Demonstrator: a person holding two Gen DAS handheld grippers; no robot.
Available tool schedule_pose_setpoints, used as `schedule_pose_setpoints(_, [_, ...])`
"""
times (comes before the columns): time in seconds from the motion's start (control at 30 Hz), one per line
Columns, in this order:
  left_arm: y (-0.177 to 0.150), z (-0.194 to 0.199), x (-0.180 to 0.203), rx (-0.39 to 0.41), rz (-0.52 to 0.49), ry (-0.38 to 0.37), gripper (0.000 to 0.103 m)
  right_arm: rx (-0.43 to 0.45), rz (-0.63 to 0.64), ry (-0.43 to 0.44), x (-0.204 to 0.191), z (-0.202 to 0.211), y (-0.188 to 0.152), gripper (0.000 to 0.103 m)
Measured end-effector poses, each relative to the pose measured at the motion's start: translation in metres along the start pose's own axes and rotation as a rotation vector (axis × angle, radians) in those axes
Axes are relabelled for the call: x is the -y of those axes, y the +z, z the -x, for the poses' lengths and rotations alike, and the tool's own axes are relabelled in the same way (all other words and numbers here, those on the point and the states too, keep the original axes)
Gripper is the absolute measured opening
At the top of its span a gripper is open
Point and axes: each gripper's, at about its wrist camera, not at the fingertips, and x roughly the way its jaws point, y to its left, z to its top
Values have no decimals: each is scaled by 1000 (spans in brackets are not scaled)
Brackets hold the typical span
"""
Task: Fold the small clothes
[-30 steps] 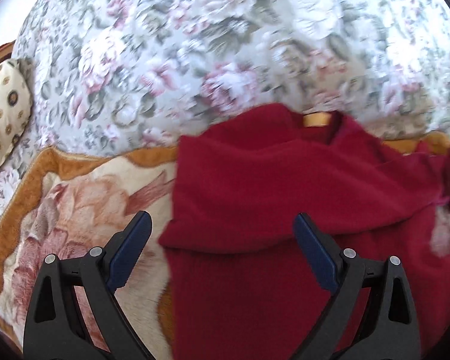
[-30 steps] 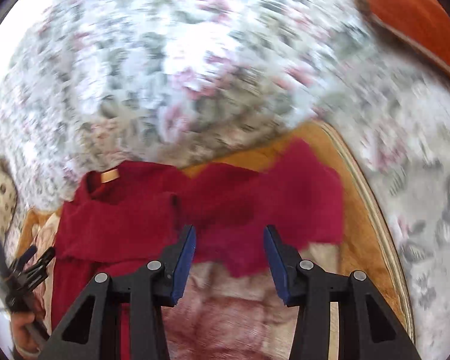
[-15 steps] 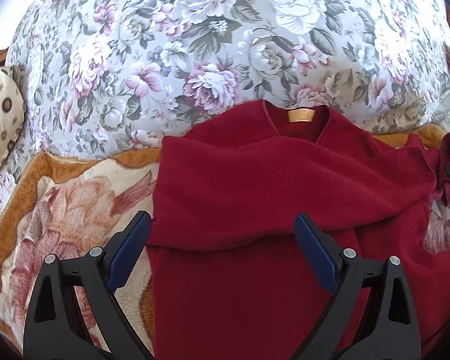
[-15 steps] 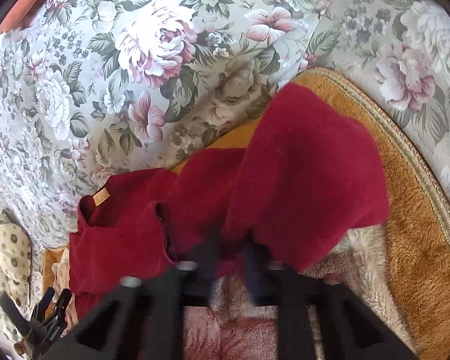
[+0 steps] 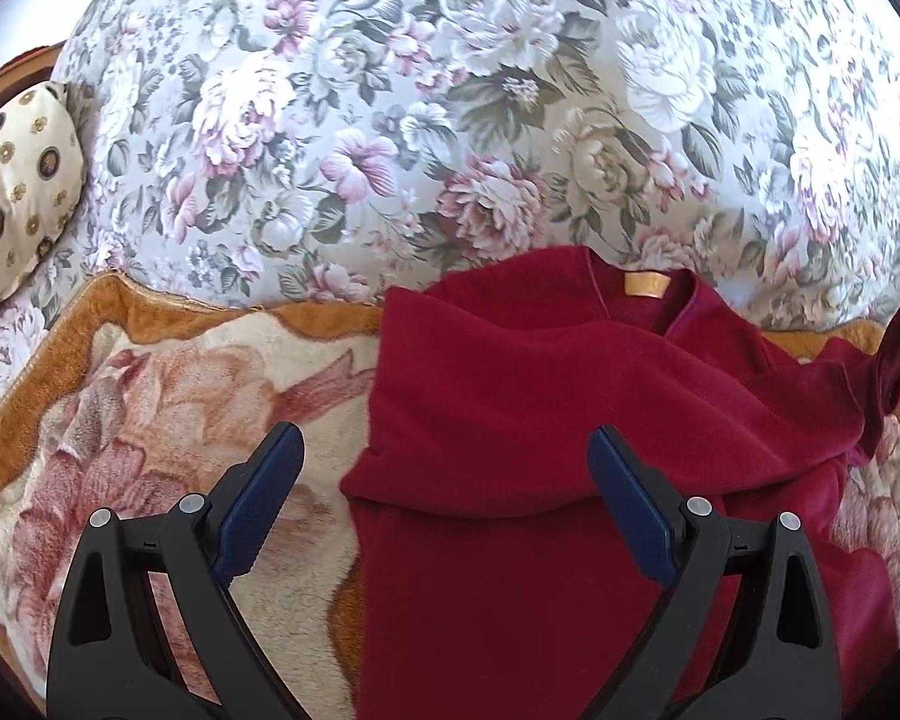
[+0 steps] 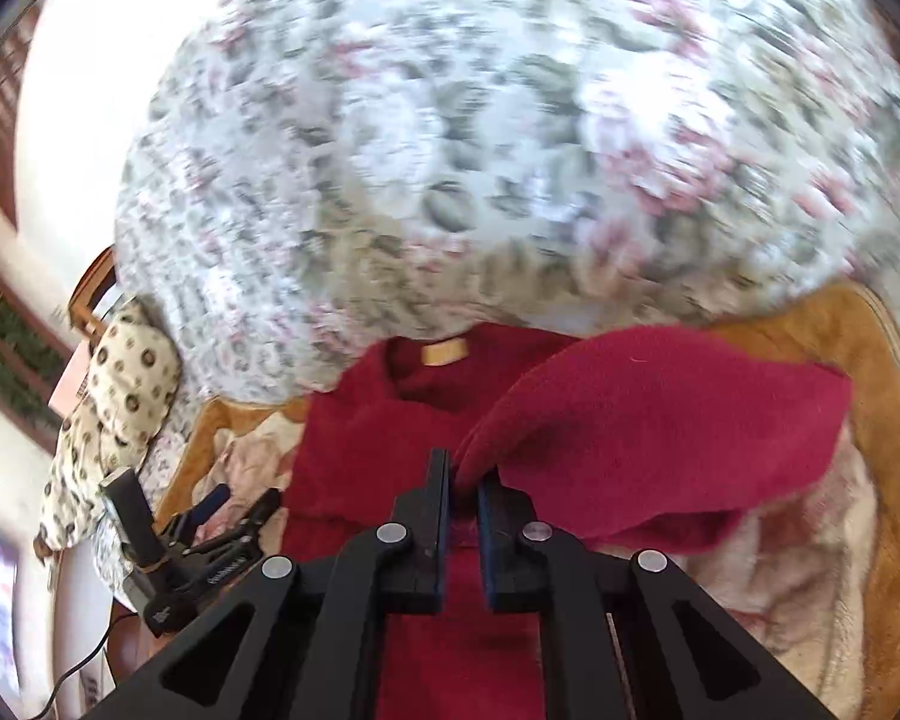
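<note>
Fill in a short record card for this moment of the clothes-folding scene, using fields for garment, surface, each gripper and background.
garment: red sweater, tan neck label showing
folded part: left sleeve already laid across the chest
surface: plush floral blanket with orange border
left gripper: open, above the sweater's left edge, holding nothing
right gripper: shut on the right sleeve, sleeve lifted
background: floral sofa cover, spotted cushion at left
</note>
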Motion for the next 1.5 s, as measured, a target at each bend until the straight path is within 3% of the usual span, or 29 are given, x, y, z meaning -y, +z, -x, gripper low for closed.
schedule_pose_setpoints(0.23, [9, 3, -30, 13, 76, -2, 96, -60, 110, 141, -73, -40, 20, 7])
schedule_pose_setpoints(0.37, [13, 4, -55, 19, 156, -26, 96, -133, 147, 265, -111, -80, 30, 7])
schedule_pose_setpoints(0.57, [11, -6, -89, -2, 288, -45, 96, -293, 85, 372, -141, -185, 23, 7])
schedule_pose_setpoints(0.73, [9, -26, -101, -44, 337, -44, 96, -431, -25, 370, -140, -278, 3, 12])
schedule_pose_setpoints(0.77, [9, -30, -101, -50, 338, -37, 96, -445, -39, 355, -138, -285, 2, 18])
schedule_pose_setpoints(0.83, [9, -37, -103, -63, 346, -36, 96, -420, -42, 355, -134, -278, 5, 28])
schedule_pose_setpoints(0.9, [8, -39, -103, -72, 361, -55, 96, -343, -22, 402, -128, -244, 13, 41])
schedule_pose_setpoints(1.0, [7, -39, -97, -80, 355, -87, 96, -235, 52, 390, -109, -178, 19, 41])
schedule_pose_setpoints(1.17, [7, -47, -80, -114, 326, -112, 96, -124, 188, 80, -54, -98, 1, 41])
schedule_pose_setpoints(1.27, [8, -54, -68, -139, 294, -112, 96, -144, 169, -35, -22, -89, -13, 41])
schedule_pose_setpoints(1.37, [8, -61, -54, -173, 231, -104, 96, -155, 162, -85, -5, -87, -22, 41])
schedule_pose_setpoints(1.43, [5, -62, -50, -174, 202, -89, 96, -150, 173, -57, -7, -86, -26, 41])
schedule_pose_setpoints(1.5, [1, -64, -49, -175, 185, -73, 96, -133, 138, 62, -14, -87, -25, 41])
